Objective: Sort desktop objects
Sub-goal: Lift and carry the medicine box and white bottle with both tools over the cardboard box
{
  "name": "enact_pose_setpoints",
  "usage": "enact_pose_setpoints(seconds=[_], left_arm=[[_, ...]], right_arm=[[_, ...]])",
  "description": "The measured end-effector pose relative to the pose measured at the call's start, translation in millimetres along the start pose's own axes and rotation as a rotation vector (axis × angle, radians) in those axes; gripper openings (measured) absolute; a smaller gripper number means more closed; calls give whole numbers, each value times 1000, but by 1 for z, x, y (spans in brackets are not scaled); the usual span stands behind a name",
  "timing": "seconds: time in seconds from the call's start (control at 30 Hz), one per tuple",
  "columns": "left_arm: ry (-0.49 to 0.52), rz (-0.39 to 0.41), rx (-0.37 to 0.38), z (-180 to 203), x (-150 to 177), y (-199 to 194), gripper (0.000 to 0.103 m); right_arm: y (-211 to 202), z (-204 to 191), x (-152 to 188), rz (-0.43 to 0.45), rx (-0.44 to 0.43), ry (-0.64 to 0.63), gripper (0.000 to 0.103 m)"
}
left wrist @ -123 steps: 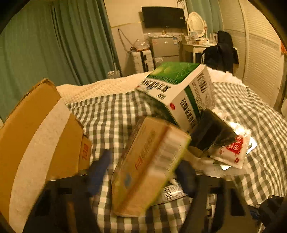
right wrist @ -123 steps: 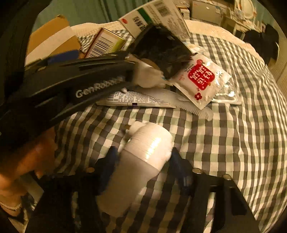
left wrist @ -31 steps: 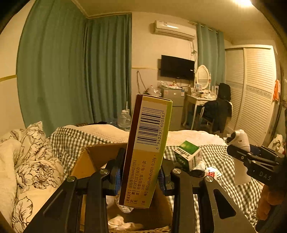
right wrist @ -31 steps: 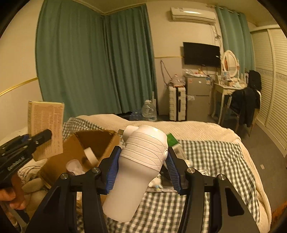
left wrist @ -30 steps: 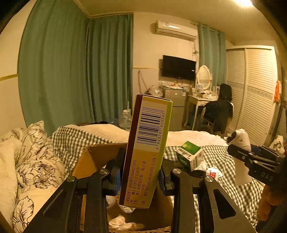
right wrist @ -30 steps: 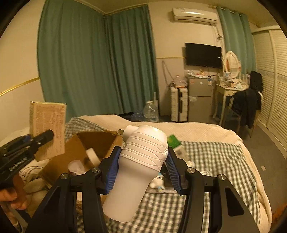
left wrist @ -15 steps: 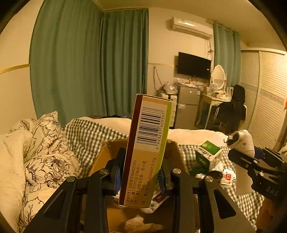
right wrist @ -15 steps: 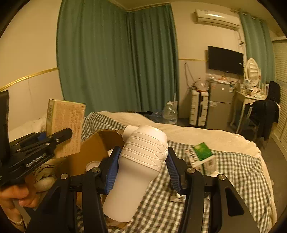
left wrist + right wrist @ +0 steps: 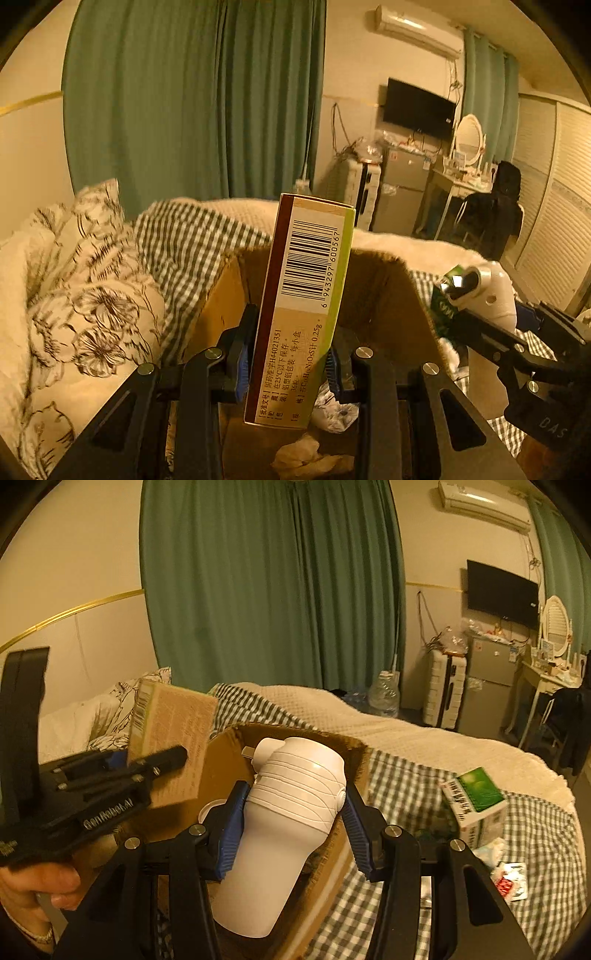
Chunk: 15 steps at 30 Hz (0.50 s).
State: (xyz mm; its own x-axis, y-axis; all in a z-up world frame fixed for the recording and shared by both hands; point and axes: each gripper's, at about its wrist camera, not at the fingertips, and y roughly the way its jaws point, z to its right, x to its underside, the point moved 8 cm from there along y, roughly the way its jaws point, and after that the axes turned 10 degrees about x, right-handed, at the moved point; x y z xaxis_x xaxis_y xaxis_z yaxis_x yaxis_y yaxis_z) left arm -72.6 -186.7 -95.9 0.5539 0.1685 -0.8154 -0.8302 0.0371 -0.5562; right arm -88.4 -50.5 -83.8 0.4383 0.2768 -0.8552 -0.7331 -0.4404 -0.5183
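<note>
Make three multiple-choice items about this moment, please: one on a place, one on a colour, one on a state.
1. Where does the green-topped box lie?
A. on the checked bedcover
B. in the cardboard box
C. on the pillow

2. What colour is the bottle in the right gripper?
A. green
B. white
C. brown

3. What state is the left gripper in?
A. open, holding nothing
B. shut on the barcoded box
C. shut on a bottle

Answers: 1 A, it sits on the checks, right of the cardboard box. 2 B, its body is plainly white. 3 B, both pads press the barcoded box.
</note>
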Motion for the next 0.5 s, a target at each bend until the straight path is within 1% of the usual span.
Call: enact_pose_setpoints(seconds=[0.13, 0.3, 0.43, 0.5], left_arm=[[-11, -40, -9, -6, 8, 14, 33], [-8, -109, -20, -11, 22, 32, 33], [-21, -177, -25, -14, 36, 46, 33], [-13, -189, -25, -14, 39, 48, 33]], right_arm=[[16, -12, 5, -24, -12, -32, 50], [37, -22, 13, -84, -21, -56, 50], [53, -17, 28, -155, -20, -56, 50], [59, -15, 36, -191, -24, -59, 50]])
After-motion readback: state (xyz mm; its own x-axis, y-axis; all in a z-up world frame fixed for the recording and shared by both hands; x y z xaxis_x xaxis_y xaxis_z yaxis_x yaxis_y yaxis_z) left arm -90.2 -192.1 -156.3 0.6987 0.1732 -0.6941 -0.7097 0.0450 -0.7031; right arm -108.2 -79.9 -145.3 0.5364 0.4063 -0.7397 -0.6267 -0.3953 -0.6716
